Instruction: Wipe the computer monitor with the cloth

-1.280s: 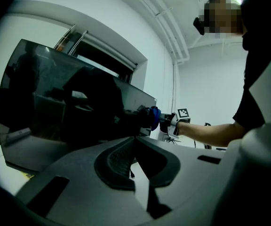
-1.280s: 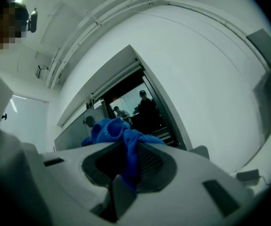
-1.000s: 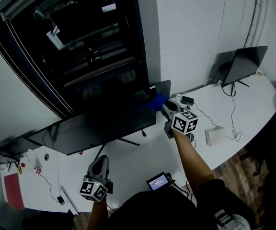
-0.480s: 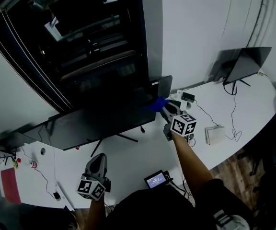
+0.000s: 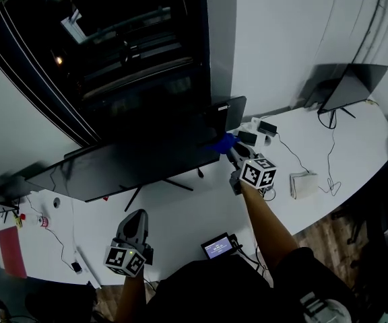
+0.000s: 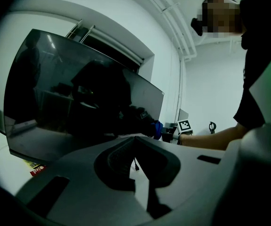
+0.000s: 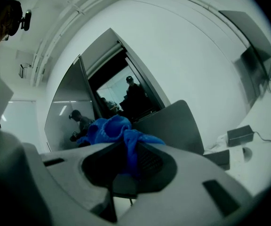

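Our right gripper [image 5: 232, 151], jaws clamped on the cloth [image 5: 222, 142], sits at the right end of the monitor [image 5: 133, 163], whose length runs leftward; our left gripper [image 5: 138, 219] hangs nearer us, jaws together and empty.

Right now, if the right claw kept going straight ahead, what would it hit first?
Most likely the right end of the big monitor: the blue cloth pinched in the right claw sits at that edge, though whether they touch is hard to judge.
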`<state>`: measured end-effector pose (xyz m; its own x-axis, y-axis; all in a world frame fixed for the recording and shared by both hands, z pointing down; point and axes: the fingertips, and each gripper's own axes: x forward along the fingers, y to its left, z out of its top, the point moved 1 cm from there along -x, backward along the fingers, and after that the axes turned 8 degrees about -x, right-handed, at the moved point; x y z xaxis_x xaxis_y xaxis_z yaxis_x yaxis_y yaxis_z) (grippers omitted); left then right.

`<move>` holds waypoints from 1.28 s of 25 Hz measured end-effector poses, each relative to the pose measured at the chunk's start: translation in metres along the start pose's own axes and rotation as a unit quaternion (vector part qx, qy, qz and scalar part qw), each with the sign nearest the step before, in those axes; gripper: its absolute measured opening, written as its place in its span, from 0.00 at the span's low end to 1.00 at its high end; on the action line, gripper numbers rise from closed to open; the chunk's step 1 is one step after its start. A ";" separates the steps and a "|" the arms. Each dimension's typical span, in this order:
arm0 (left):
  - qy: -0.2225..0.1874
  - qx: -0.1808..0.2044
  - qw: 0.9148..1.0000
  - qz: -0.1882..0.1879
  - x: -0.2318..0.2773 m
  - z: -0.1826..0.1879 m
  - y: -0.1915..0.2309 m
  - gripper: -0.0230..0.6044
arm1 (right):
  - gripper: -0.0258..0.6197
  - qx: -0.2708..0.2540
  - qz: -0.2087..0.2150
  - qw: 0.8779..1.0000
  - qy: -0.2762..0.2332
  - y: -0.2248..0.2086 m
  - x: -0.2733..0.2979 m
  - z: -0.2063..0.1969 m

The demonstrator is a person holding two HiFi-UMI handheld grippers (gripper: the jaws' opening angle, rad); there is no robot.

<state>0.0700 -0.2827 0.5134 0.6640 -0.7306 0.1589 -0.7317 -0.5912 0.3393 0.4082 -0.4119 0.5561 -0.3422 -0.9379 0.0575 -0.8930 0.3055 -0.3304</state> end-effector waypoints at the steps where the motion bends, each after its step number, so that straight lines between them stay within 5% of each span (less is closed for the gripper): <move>1: 0.003 0.001 1.000 0.001 0.000 -0.001 0.001 0.03 | 0.15 0.004 -0.002 1.000 0.003 -0.002 0.001 -0.005; 11: 0.016 -0.010 1.000 0.007 0.001 -0.012 0.008 0.03 | 0.15 0.054 -0.018 0.998 0.038 -0.016 0.004 -0.051; 16: 0.021 -0.019 1.000 0.009 0.005 -0.016 0.010 0.03 | 0.15 0.134 -0.036 0.990 0.032 -0.027 0.006 -0.078; 22: 0.026 -0.019 0.999 0.015 0.003 -0.019 0.011 0.03 | 0.15 0.251 -0.056 0.966 0.007 -0.036 0.005 -0.107; 27: 0.028 -0.022 0.999 0.024 -0.004 -0.022 0.014 0.03 | 0.15 0.378 -0.081 0.921 -0.043 -0.042 0.003 -0.124; 32: 0.023 -0.018 0.999 0.033 -0.013 -0.023 0.013 0.03 | 0.15 0.534 -0.105 0.831 -0.115 -0.045 -0.003 -0.147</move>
<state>0.0551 -0.2731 0.5371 0.6211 -0.7510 0.2240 -0.7689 -0.5288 0.3593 0.4070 -0.3985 0.7092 -0.0366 -0.9963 0.0776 -0.1158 -0.0729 -0.9906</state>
